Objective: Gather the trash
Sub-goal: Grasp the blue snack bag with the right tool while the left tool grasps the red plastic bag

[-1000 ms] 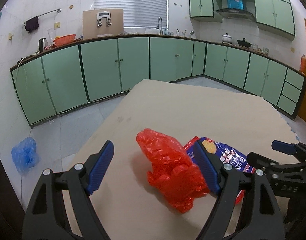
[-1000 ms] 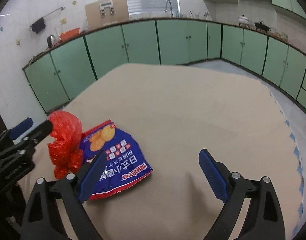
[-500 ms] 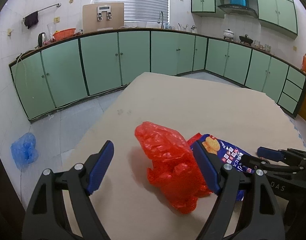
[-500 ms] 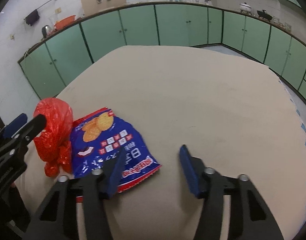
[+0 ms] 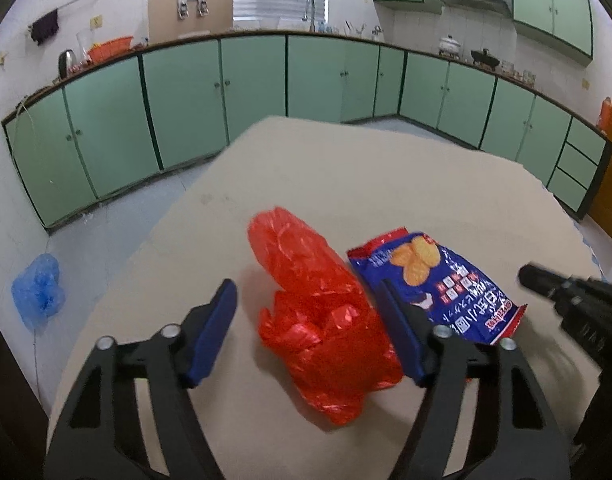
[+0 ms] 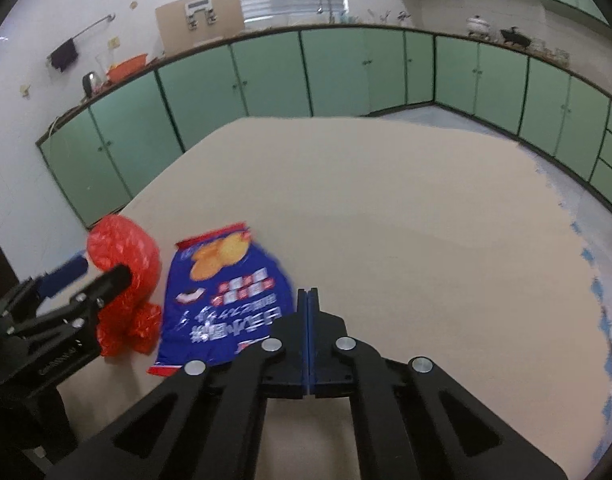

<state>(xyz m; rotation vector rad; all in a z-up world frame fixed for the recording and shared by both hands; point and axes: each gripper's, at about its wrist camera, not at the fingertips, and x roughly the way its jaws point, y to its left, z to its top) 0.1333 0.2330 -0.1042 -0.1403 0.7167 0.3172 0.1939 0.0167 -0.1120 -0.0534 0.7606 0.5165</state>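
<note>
1. So there's two bits of rubbish on the beige table (image 6: 386, 200): a crumpled red plastic bag (image 5: 322, 312) and a blue snack packet (image 5: 446, 280) with crackers printed on it. They lie touching, packet at about 3 o'clock of the bag from the left camera's side.

2. Left gripper (image 5: 306, 332) is spread wide, with the red bag sitting between the fingers. The right-hand pad looks like it's right up against the bag, the other one is off it. Nothing squeezed yet.

3. Right gripper (image 6: 308, 320) has its pads pressed flat together. It's at the packet's edge, roughly 4 o'clock of the packet in its own view. Can't honestly tell if it has pinched a corner of the foil or just closed on nothing; no wrapper shows between the pads.

4. Progress-wise I'd say barely started. Both pieces are on the table, neither lifted, and I don't see any bin in either view.

5. Left to do, my guess: close on the red bag, get a real hold on the packet, then carry both off.

6. Also a blue plastic bag (image 5: 37, 292) on the floor around 9 o'clock. Might be trash too, not sure.
</note>
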